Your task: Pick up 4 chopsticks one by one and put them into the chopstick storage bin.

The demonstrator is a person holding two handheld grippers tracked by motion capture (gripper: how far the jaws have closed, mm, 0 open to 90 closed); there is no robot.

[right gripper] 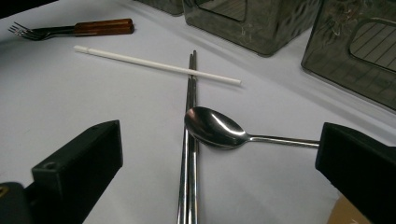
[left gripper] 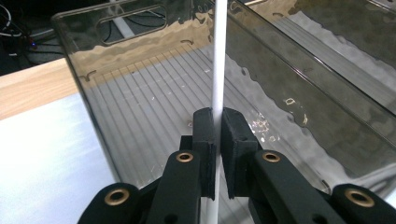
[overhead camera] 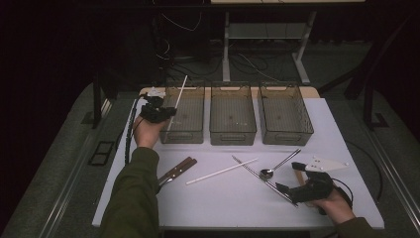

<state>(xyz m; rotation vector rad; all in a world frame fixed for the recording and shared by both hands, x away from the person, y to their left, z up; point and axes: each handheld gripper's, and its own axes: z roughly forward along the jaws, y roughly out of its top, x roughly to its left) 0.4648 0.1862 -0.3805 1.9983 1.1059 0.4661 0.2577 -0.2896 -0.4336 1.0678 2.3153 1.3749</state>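
My left gripper (overhead camera: pixel 157 112) is shut on a white stick (overhead camera: pixel 179 91) that slants up over the near left corner of the left clear bin (overhead camera: pixel 184 116). In the left gripper view the pads (left gripper: pixel 205 135) clamp the white stick (left gripper: pixel 218 60) upright above the bin's ribbed floor (left gripper: pixel 154 112). My right gripper (overhead camera: pixel 289 177) rests open near the table's front right. In the right gripper view its jaws stand wide apart around the gripper's centre (right gripper: pixel 222 137), with a spoon (right gripper: pixel 212 127) lying across a pair of metal chopsticks (right gripper: pixel 189 158) just ahead.
A middle bin (overhead camera: pixel 233 116) and a right bin (overhead camera: pixel 286 115) stand beside the left one. A second white stick (overhead camera: pixel 222 171), the metal chopsticks (overhead camera: pixel 262 179), the spoon (overhead camera: pixel 278 166) and wooden-handled cutlery (overhead camera: pixel 177 170) lie on the white table.
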